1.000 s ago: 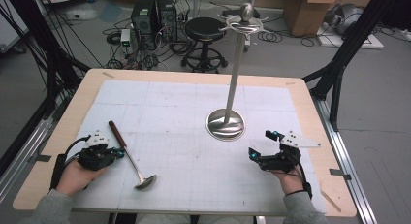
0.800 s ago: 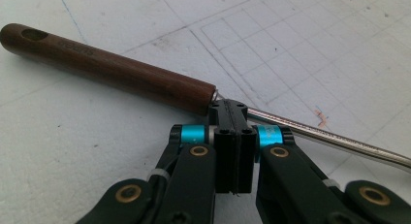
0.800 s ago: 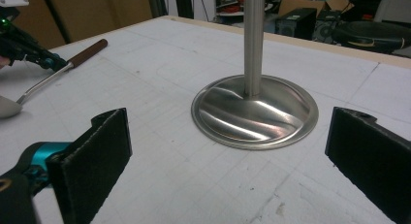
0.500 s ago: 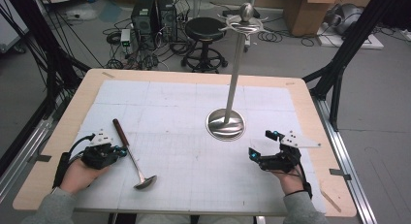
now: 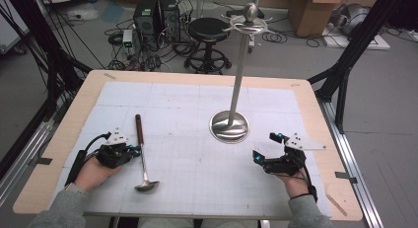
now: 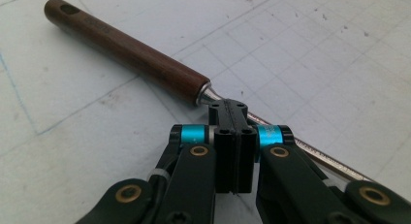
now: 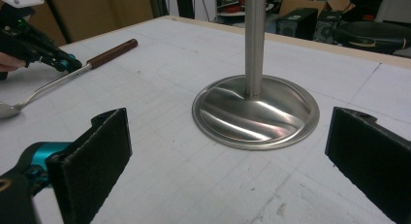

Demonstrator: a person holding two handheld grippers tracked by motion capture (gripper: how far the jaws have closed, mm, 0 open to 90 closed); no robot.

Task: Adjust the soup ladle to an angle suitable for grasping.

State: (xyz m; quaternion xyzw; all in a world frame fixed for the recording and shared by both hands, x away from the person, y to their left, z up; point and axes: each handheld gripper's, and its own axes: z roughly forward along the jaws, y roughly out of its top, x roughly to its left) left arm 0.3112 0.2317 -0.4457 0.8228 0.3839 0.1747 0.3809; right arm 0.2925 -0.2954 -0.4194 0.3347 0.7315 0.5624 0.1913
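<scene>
Item: ladle (image 5: 142,154), lying flat on the white gridded mat (image 5: 197,114) at the left half of the surface (image 5: 315,114). Brown wooden handle (image 6: 126,52) at the far end, with a slot near its tip; slim metal shaft running toward the person; shallow steel bowl (image 5: 147,186) at the near end. Item: left gripper (image 5: 132,150), held low in the person's left hand (image 5: 93,171), just beside the ladle's shaft. In the left gripper view its fingers (image 6: 235,156) are pressed flat together with nothing between them, their tip at the shaft just below the metal collar of the handle; whether tip and shaft actually touch cannot be told. Item: right gripper (image 5: 263,148), held in the right hand (image 5: 293,181) at the right half of the surface, well apart from the ladle. Its fingers (image 7: 94,156) stand wide, empty, aimed at the stand's base. Item: utensil stand, steel, upright near the middle of the mat: round domed base (image 5: 229,125), tall straight pole (image 5: 240,70), ring of hooks and a ball knob (image 5: 250,12) at the top. Base lies between the two grippers and somewhat farther from the person. Surroundings: black stool (image 5: 209,30), computer towers and loose cables on the floor beyond the surface.
</scene>
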